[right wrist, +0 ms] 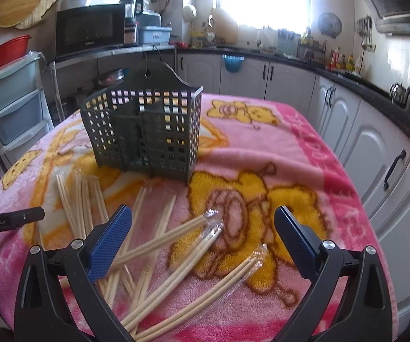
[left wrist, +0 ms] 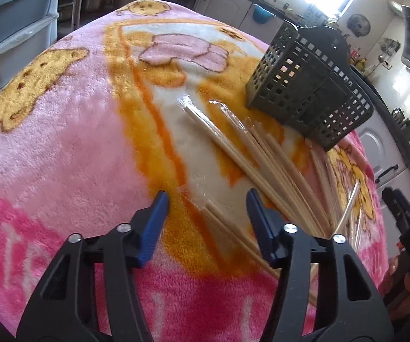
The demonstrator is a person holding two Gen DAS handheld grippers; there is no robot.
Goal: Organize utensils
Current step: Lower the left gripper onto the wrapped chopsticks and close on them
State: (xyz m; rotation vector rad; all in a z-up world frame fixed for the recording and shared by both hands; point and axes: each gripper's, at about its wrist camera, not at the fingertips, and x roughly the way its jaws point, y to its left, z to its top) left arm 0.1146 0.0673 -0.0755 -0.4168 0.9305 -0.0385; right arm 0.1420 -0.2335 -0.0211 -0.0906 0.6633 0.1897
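Chopsticks (left wrist: 233, 154), wrapped in clear plastic sleeves, lie scattered on the pink blanket (left wrist: 62, 142) in front of the dark slotted utensil holder (left wrist: 310, 91).

Left wrist view: the left gripper (left wrist: 207, 203) hangs over the near end of the pile with its blue pads apart. One wrapped pair (left wrist: 219, 216) runs through the gap between them, but neither pad presses on it; no grip is made. The sticks' long axis runs from lower right of the picture up toward upper left, slanting across the gap between the pads. The holder stands beyond the far ends of the sticks, to the upper right, tilted in this view by the lens. The right gripper's body shows at the far right edge.

Right wrist view: the right gripper (right wrist: 203, 221) is wide apart and empty, above three wrapped pairs (right wrist: 193, 268) that fan from lower left to upper right. The holder (right wrist: 142, 131) stands upright straight ahead, past the sticks, its compartments empty as far as can be seen.

Judgement: the left gripper is nearer to a pick, already straddling a pair. The move turns on squaring the pads across that stick's axis before closing.
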